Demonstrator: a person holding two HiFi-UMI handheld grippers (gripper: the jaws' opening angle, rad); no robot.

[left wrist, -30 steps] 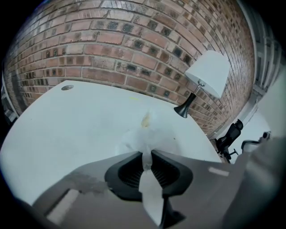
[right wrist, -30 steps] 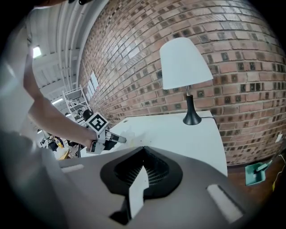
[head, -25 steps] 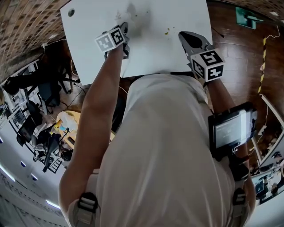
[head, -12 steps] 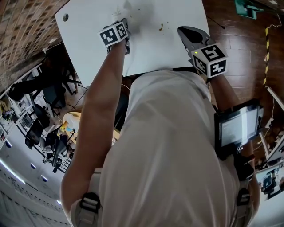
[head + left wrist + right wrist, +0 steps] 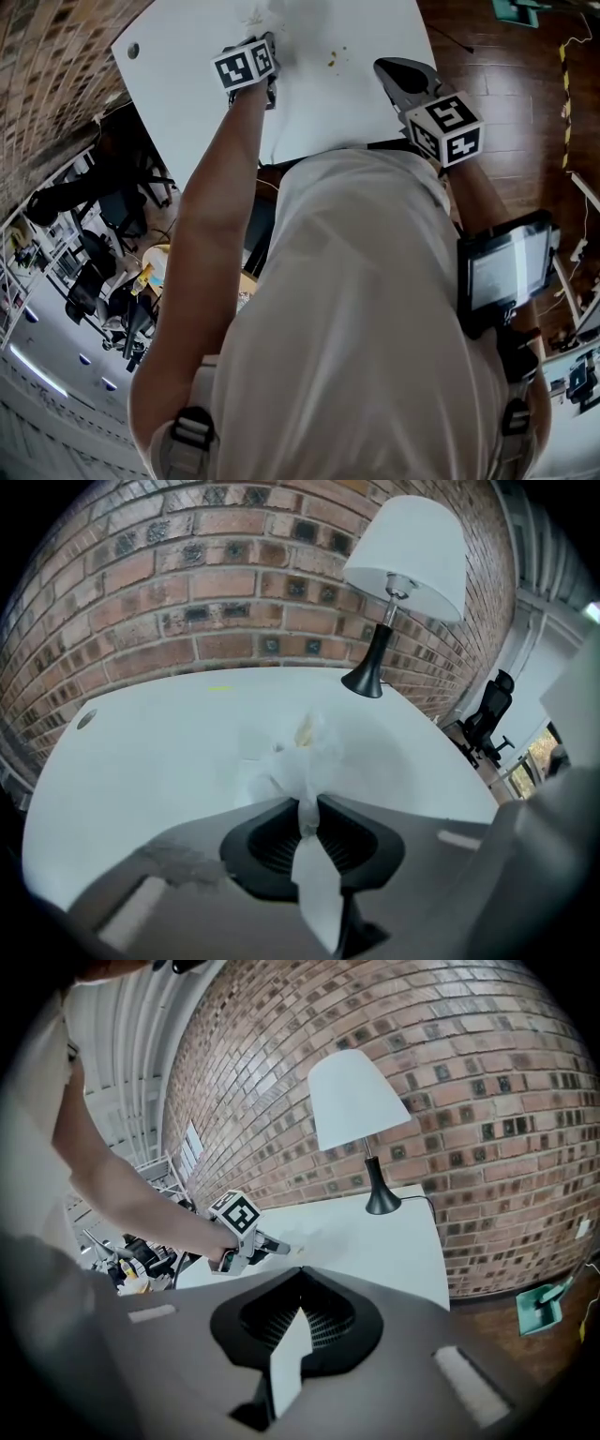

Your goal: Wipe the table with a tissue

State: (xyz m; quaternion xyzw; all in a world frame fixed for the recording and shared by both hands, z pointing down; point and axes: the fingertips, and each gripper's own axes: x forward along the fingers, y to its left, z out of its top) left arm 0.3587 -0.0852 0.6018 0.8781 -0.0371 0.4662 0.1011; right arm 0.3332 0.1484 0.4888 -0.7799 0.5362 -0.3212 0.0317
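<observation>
My left claw (image 5: 302, 806) is pinched nearly shut on the tissue (image 5: 292, 761). A thin twist of it is caught between the pads, and the crumpled bulk bunches just ahead of the tips, lying on the table (image 5: 141, 752). A yellowish smear shows on the far side of that bunch. Beyond the tissue and to the right, a lamp (image 5: 403, 564) stands at the table's far edge by the brick wall (image 5: 187, 592). My right claw (image 5: 300, 1274) is closed with nothing in it. It sits over the table's near right part, well apart from the tissue, with the left claw ahead of it to the left. A few yellow specks (image 5: 333, 59) lie on the table between the two claws.
</observation>
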